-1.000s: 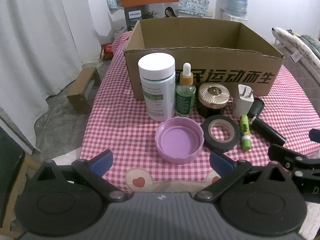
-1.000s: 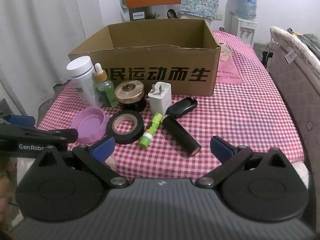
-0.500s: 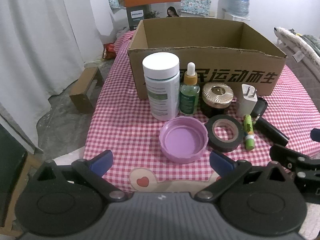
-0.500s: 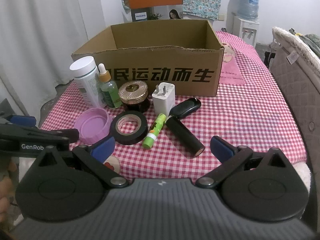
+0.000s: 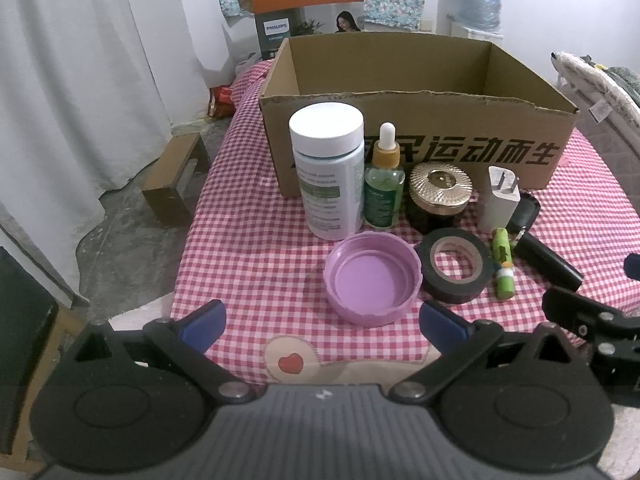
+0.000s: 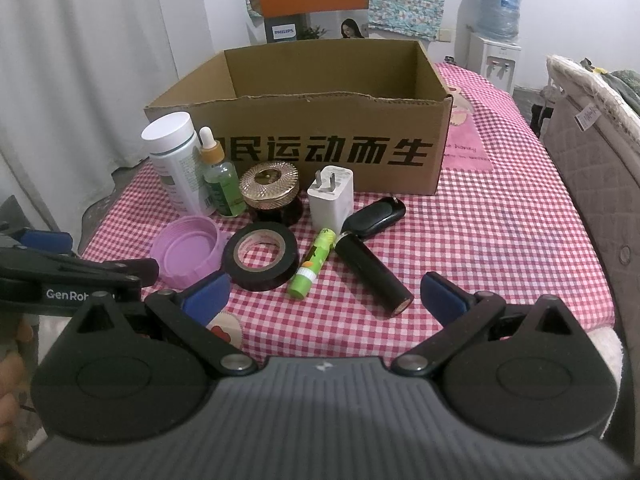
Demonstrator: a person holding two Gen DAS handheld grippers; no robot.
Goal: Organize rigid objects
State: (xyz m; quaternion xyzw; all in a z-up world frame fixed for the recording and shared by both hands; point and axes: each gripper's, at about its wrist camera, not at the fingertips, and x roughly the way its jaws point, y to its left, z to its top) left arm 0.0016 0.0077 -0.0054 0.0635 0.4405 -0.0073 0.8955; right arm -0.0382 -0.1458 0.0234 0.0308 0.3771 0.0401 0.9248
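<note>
Rigid objects, one lot, set before the open cardboard box (image 5: 416, 152) on a pink checked cloth (image 5: 256, 248): white-capped bottle (image 5: 328, 172), dropper bottle (image 5: 383, 182), gold-lidded jar (image 5: 439, 196), charger plug (image 5: 499, 200), purple lid (image 5: 373, 278), black tape roll (image 5: 456, 264), green tube (image 5: 503, 269), black cylinder (image 6: 374, 274), key fob (image 6: 376, 216). Left gripper (image 5: 322, 320) and right gripper (image 6: 324, 294) hover at the near edge, each with fingers spread wide and empty.

A home bedroom — quilted bed edge (image 6: 592, 168), curtain (image 5: 72, 80), water dispenser (image 6: 494, 40).
</note>
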